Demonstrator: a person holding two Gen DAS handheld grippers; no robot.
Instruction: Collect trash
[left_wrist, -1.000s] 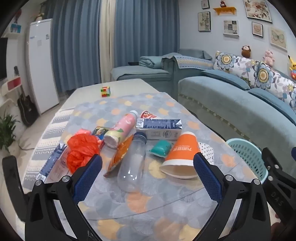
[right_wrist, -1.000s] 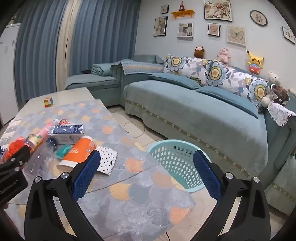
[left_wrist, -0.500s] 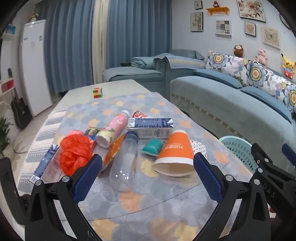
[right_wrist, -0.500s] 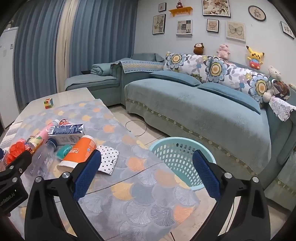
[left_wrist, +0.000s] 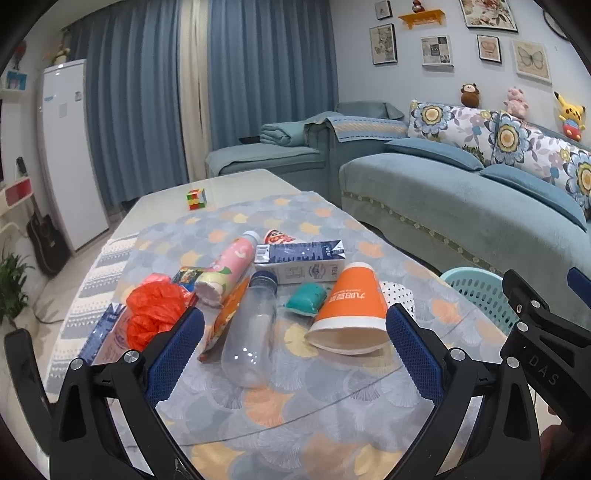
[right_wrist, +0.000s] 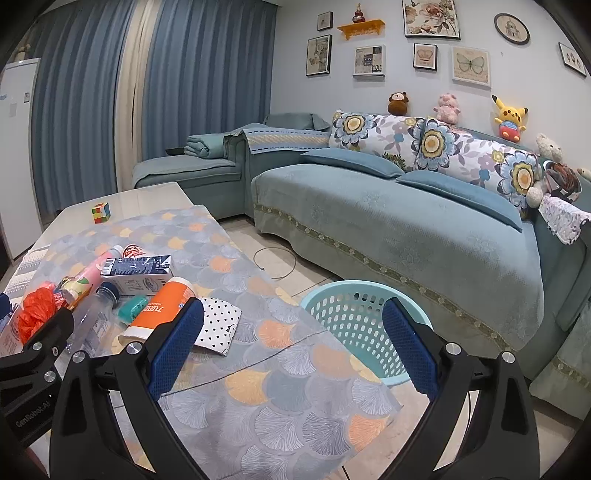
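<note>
The left tool (left_wrist: 291, 341) is held wide open above the near edge of the surface (left_wrist: 332, 435), and nothing is gripped in it. The right tool (right_wrist: 291, 345) is wide open too and empty, and it is pointed toward the basket (right_wrist: 354, 295) on the floor beside the surface.

The trash is piled in the middle of the surface, on a cloth with a fan pattern. An orange paper cup (left_wrist: 351, 310) is lying on its side with its open mouth toward the left tool. It looks light and easy to crush, so it is best pinched softly across its round wall, near the rim. A clear plastic bottle (left_wrist: 255, 328) is lying next to it. It looks empty, smooth and maybe slippery, and it could roll, so it is best held around the middle. Behind them a stiff blue and white carton (left_wrist: 303, 260) and a pink bottle (left_wrist: 229, 267) are seen. A crumpled red plastic bag (left_wrist: 155, 310) looks soft and squashy. A small teal lump (left_wrist: 306, 301) is lying between the clear bottle and the cup. A dotted paper packet (right_wrist: 218, 325) is lying flat just beside the cup.
</note>
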